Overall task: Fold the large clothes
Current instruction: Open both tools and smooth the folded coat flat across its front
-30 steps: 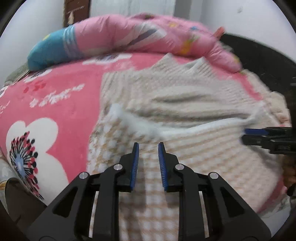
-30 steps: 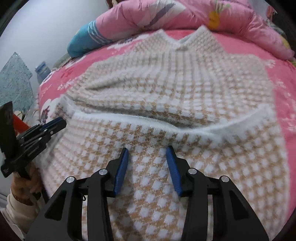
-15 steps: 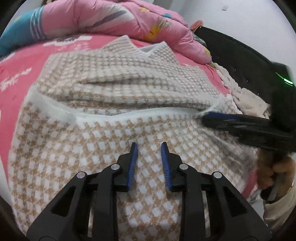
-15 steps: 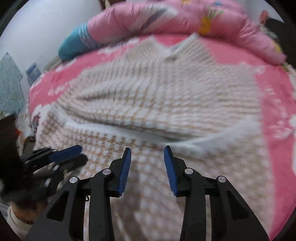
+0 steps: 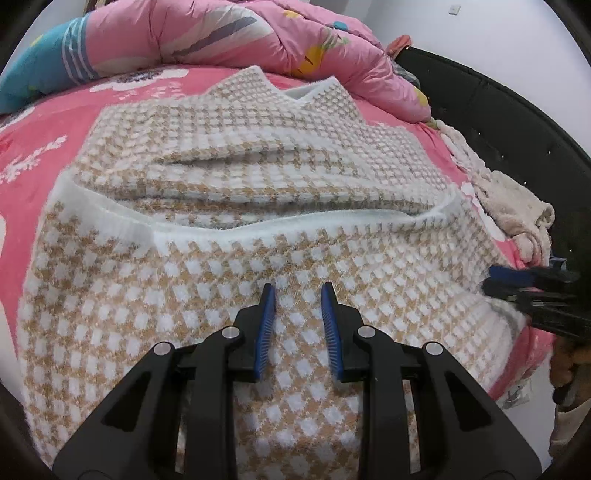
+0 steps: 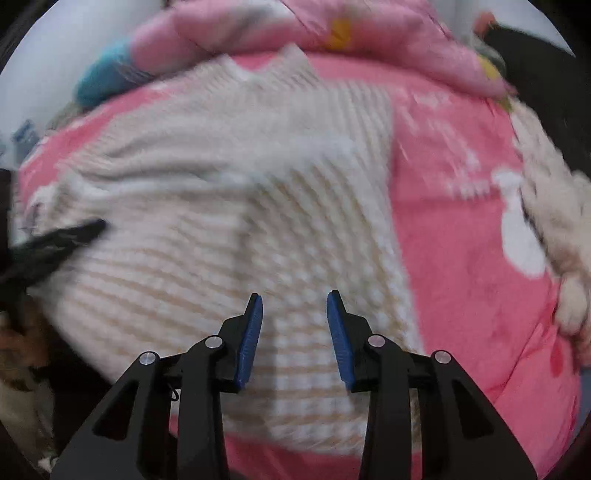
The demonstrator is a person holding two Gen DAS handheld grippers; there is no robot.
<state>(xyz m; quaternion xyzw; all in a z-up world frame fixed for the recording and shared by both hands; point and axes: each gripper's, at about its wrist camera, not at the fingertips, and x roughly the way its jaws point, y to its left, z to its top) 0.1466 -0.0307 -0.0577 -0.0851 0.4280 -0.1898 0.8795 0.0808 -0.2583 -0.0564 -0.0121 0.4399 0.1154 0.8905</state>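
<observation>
A beige and white checked sweater lies on the pink bed, its lower half folded up so the white hem runs across the middle. My left gripper hovers over the folded lower half, open, with nothing between its blue pads. My right gripper shows at the sweater's right edge in the left wrist view. The right wrist view is blurred: the right gripper stands open and empty above the sweater near its right side. The left gripper juts in at the left there.
The flowered pink sheet covers the bed. A rolled pink quilt lies along the far side. A fluffy cream garment sits at the right by a black bed frame. A hand shows at the right edge.
The right gripper has swung right toward the sweater's right edge, blurring its view. The left gripper first shifted right over the sweater, then held still. Its jaws widened slightly; the right's narrowed slightly.
</observation>
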